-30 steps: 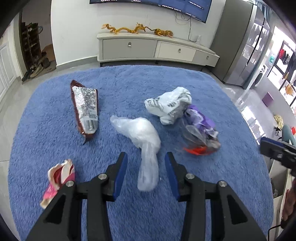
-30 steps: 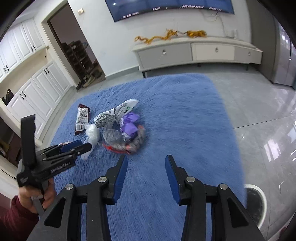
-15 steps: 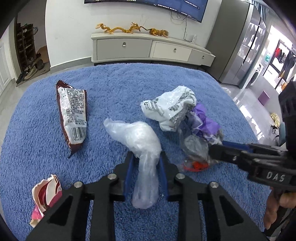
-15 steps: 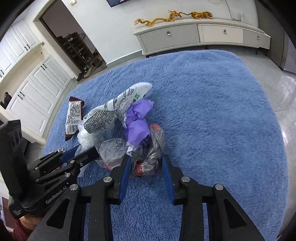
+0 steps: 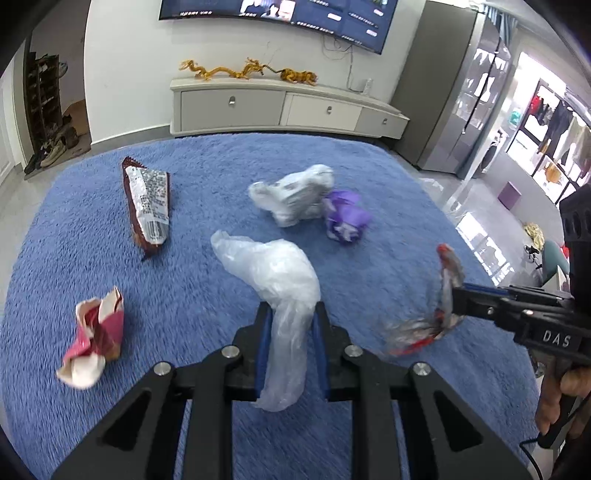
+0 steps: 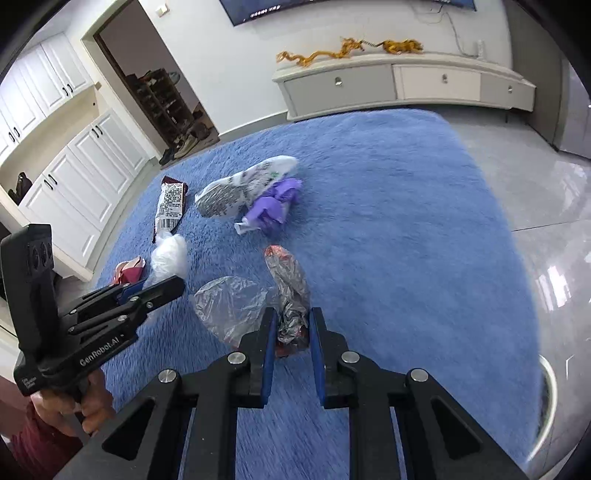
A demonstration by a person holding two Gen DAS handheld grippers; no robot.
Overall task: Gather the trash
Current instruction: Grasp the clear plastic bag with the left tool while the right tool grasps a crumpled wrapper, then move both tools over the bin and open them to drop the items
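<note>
Currently both grippers carry trash. The left gripper (image 5: 290,325) has its blue fingers (image 5: 263,347) clamped on the neck of a clear plastic bag (image 5: 275,273), whose bulging end reaches forward over the rug while its tail hangs down between the fingers. The right gripper (image 6: 291,328) is pinched on a crumpled grey and red wrapper (image 6: 290,291) with a clear film bag (image 6: 229,306) attached at its left side — the bundle appears raised off the pile, though its height cannot be judged. No bin or other container can be identified with certainty; a pale curved rim (image 6: 548,384) shows on the tiled floor off the rug's right edge, its nature unclear. The carrying surface is a blue shag rug (image 5: 92,229) on glossy grey tile. Four pieces lie loose on it: one brown snack packet (image 5: 147,205) toward the far-left part, one white printed bag (image 5: 291,195) near the middle, one purple crumpled bag (image 5: 345,218) touching its right side, and one pink and white wrapper (image 5: 94,332) near the left edge. Room fittings — a low cabinet (image 5: 284,109) along the far wall bearing gold dragon figures (image 5: 247,70), a wall screen (image 5: 277,11) above, white cupboards (image 6: 74,177) and a shoe rack (image 6: 162,99) to the left.
</note>
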